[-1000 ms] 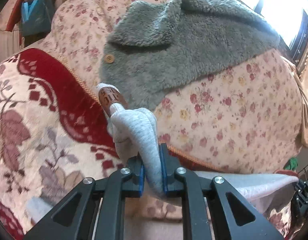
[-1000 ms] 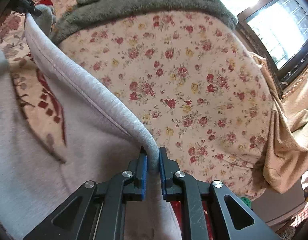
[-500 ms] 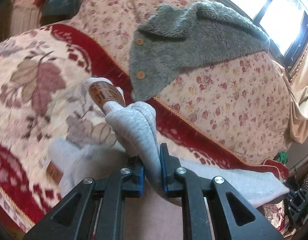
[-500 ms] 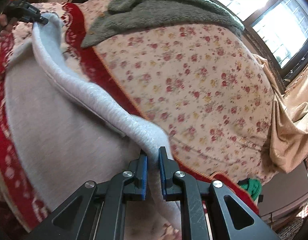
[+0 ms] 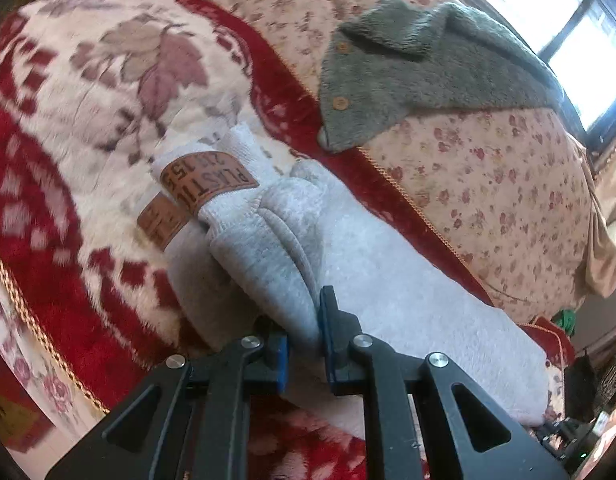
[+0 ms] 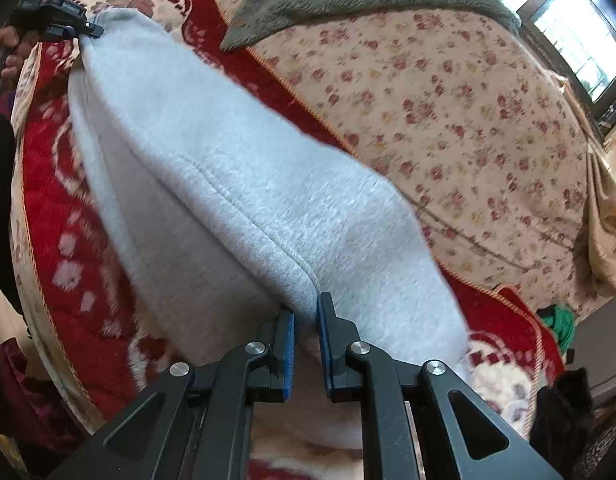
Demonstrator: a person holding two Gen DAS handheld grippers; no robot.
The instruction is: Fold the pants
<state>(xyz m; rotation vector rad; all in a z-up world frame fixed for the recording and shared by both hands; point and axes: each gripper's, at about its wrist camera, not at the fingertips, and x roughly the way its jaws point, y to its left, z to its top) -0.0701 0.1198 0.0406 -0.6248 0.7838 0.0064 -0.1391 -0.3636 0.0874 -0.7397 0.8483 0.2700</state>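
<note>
Light grey fleece pants (image 5: 392, 288) lie stretched across a red and cream floral blanket (image 5: 87, 92). My left gripper (image 5: 303, 328) is shut on a bunched end of the pants, beside two brown leather patches (image 5: 205, 184). My right gripper (image 6: 305, 320) is shut on a folded edge with a seam at the other end of the pants (image 6: 235, 152). The left gripper (image 6: 67, 26) also shows at the far top left of the right wrist view, holding the pants' far corner. The upper layer lies folded over the lower one.
A grey fleece jacket with wooden buttons (image 5: 420, 64) lies over a floral sofa back (image 5: 508, 184) behind the blanket. A beige cloth (image 6: 604, 216) hangs at the right. Bright windows (image 5: 580, 12) are at the top right. A green item (image 6: 558, 318) lies low at the right.
Both grippers have come down and toward the blanket's front with the pants. The held edge, raised a second ago, now lies low over the lower layer.
</note>
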